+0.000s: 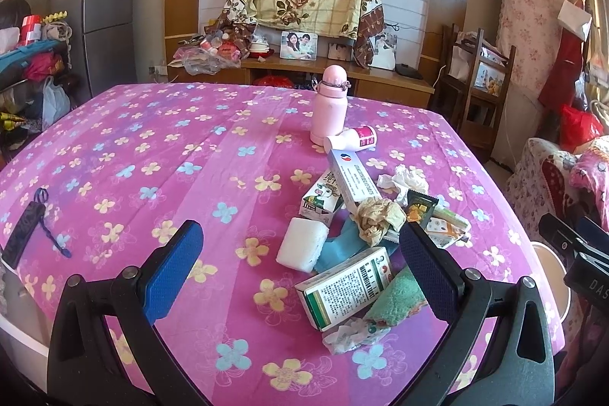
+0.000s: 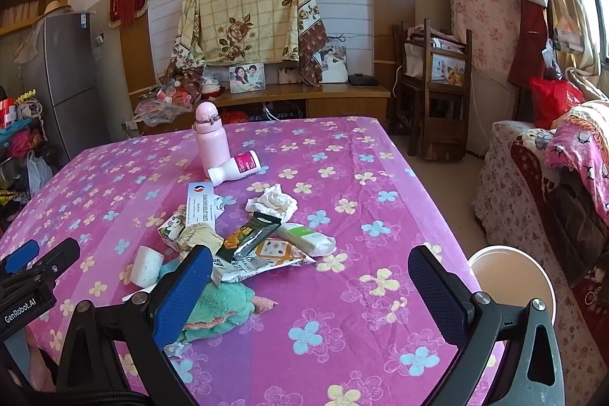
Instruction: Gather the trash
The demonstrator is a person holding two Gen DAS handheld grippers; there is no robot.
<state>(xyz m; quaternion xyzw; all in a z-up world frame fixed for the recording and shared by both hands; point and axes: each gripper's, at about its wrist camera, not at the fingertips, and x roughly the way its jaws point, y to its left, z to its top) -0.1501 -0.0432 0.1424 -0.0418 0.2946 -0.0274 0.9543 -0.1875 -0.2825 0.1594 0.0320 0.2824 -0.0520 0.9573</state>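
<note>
A heap of trash lies on the pink flowered tablecloth [image 1: 152,147]: a green-and-white medicine box [image 1: 344,286], a long white box [image 1: 352,177], a milk carton [image 1: 319,198], crumpled brown paper [image 1: 377,217], white tissue [image 2: 272,202], snack wrappers [image 2: 253,238], a white foam block [image 1: 302,248] and a green towel [image 2: 219,309]. My left gripper [image 1: 304,273] hangs open above the near side of the heap, holding nothing. My right gripper [image 2: 310,292] is open too, to the right of the heap over bare cloth. The left gripper's blue tip [image 2: 23,255] shows at the left edge.
A pink bottle [image 1: 329,105] stands behind the heap with a small white bottle [image 1: 352,139] lying against it. A round white bin [image 2: 512,278] sits beside the table's right edge. A dark folded umbrella [image 1: 24,234] lies at the table's left. Chairs and a sofa stand on the right.
</note>
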